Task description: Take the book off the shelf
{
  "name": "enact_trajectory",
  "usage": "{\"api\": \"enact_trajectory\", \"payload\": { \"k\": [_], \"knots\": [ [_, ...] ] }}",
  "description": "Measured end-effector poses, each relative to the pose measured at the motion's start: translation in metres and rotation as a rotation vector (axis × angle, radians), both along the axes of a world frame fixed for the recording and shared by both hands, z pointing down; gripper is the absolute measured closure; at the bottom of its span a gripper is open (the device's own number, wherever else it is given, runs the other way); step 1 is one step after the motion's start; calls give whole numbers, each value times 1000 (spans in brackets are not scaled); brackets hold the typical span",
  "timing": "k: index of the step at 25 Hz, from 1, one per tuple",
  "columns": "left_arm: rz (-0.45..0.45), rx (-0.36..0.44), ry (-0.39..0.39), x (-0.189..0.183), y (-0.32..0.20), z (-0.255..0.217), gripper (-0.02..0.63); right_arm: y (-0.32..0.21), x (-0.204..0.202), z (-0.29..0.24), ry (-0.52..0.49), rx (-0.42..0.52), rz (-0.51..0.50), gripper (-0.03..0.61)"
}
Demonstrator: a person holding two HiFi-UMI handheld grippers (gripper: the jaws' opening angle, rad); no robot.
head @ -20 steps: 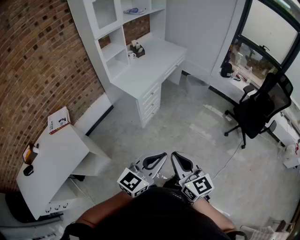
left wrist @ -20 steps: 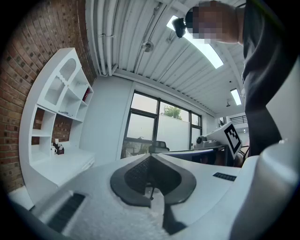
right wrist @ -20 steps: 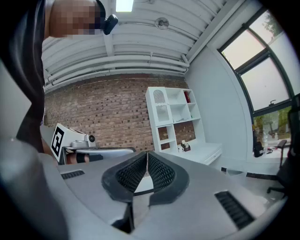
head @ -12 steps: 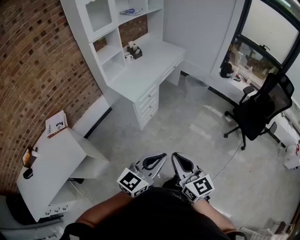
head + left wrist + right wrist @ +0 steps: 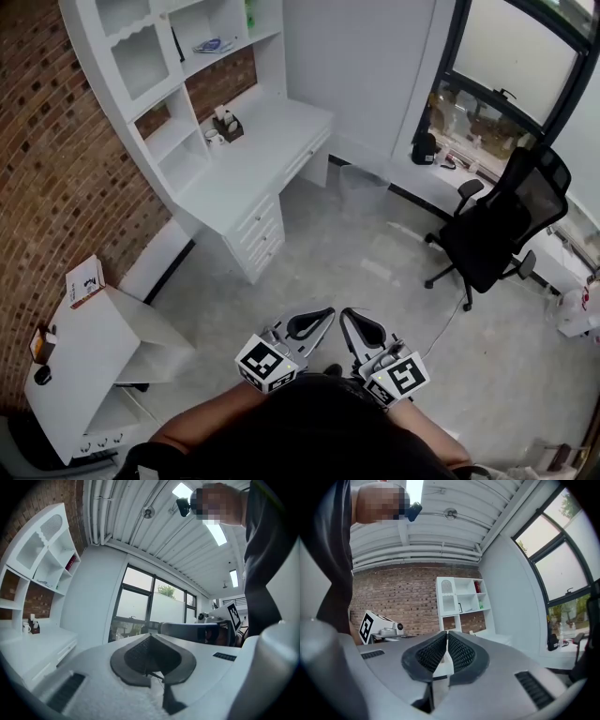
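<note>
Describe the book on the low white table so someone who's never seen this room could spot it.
Find the brick wall on the left, then the low white table against it. The book sits at the table's far corner, toward the tall white desk: white cover, brown edge, unlike the small orange box and dark round thing at the near end.

Right tongs (image 5: 447,634) shut, empty — white shelf (image 5: 461,599) beyond.

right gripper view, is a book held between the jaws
No, the right gripper has its jaws pressed together with nothing between them.
</note>
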State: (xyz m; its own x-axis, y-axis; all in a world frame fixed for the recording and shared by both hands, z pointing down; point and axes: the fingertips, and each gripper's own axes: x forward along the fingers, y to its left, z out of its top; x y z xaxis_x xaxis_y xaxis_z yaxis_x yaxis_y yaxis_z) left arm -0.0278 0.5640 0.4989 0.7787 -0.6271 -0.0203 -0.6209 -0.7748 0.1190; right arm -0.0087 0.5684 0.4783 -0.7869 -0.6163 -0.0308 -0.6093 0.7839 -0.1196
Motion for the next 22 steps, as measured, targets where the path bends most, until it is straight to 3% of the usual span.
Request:
{"api": "enact_trajectory", "payload": {
  "k": [4, 7, 13, 22],
  "knots": [
    [32, 5, 9, 55, -31, -1, 607, -35, 55, -1, 2, 0, 39, 557],
    [29, -20, 6, 70, -55, 6, 607, -59, 79, 8, -20, -37, 69, 557],
    [63, -105, 19, 101, -101, 28, 607, -98, 109, 28, -35, -107, 95, 557],
    [173, -93, 8, 122, -187, 31, 607, -184, 123, 36, -13, -114, 179, 557]
  ]
}}
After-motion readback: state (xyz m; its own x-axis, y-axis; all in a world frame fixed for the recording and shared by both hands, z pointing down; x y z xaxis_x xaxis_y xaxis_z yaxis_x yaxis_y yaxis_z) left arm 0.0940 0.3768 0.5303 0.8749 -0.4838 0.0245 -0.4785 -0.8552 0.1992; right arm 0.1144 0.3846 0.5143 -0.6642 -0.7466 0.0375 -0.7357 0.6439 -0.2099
